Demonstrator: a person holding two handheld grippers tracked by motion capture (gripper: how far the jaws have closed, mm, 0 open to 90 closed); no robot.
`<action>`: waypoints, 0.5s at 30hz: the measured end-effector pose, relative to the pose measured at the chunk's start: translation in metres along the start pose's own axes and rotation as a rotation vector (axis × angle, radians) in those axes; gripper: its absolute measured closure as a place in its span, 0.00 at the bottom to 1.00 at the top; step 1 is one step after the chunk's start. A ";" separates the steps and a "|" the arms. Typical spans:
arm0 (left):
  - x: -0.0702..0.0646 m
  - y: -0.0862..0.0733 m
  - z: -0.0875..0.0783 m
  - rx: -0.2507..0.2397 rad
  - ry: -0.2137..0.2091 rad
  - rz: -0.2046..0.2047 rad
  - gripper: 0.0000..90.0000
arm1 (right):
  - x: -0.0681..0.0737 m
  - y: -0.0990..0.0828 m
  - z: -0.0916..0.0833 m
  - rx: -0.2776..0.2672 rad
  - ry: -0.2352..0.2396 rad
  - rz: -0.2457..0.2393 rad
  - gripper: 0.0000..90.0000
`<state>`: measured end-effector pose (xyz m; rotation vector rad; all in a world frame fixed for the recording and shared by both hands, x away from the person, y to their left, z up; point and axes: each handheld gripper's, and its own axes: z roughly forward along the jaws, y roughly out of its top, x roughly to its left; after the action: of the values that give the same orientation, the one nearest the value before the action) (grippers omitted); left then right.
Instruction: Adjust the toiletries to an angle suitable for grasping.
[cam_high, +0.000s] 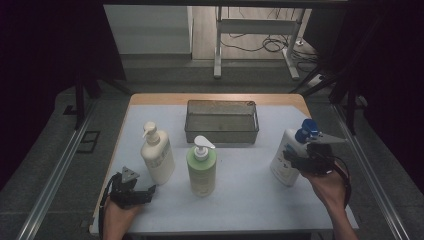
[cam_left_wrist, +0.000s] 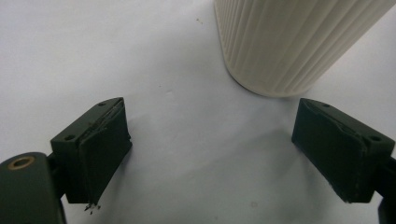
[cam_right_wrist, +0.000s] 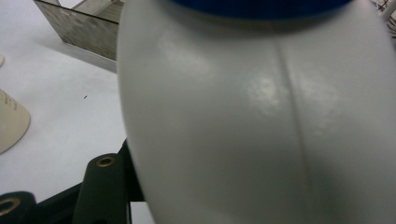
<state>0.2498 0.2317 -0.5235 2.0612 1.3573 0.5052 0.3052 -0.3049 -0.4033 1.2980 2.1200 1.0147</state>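
A: How far along is this, would you say?

B: Early, I'd judge. The wire basket (cam_high: 221, 121) at the back of the worktop (cam_high: 250, 200) has nothing in it, and all three pump bottles stand on the cloth in front of it.

A: So nothing is packed yet. What is the right hand-held gripper (cam_high: 300, 161) doing?

B: It is at the white bottle with the blue pump (cam_high: 286, 159), which stands near the right edge of the worktop, leaning a little. In the right gripper view the bottle's body sits right between the jaws, and they look closed on its sides. I take that as a grip just made; the bottle does not look lifted.

A: And the left one?

B: The left hand-held gripper (cam_high: 134, 192) rests low at the front left with its jaws wide apart and nothing between them. The cream bottle (cam_left_wrist: 289, 42) stands just ahead of it, apart from the pads.

A: The green bottle (cam_high: 202, 170)?

B: Untouched, upright in the middle, between the other two.

A: What's left, then?

B: Nearly everything, if the basket is the goal: carry the white bottle over, then the cream and green ones.
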 end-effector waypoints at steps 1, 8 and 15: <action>0.000 0.000 0.000 0.000 0.000 0.000 0.12 | 0.001 0.001 0.000 -0.001 0.002 0.001 0.44; 0.000 0.000 0.000 0.000 -0.001 -0.001 0.12 | 0.007 0.012 -0.005 -0.019 0.018 -0.012 0.44; 0.000 0.000 0.000 0.000 -0.001 0.000 0.12 | 0.014 0.027 -0.007 -0.030 0.038 -0.022 0.44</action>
<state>0.2498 0.2318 -0.5235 2.0613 1.3573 0.5042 0.3089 -0.2869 -0.3782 1.2480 2.1343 1.0664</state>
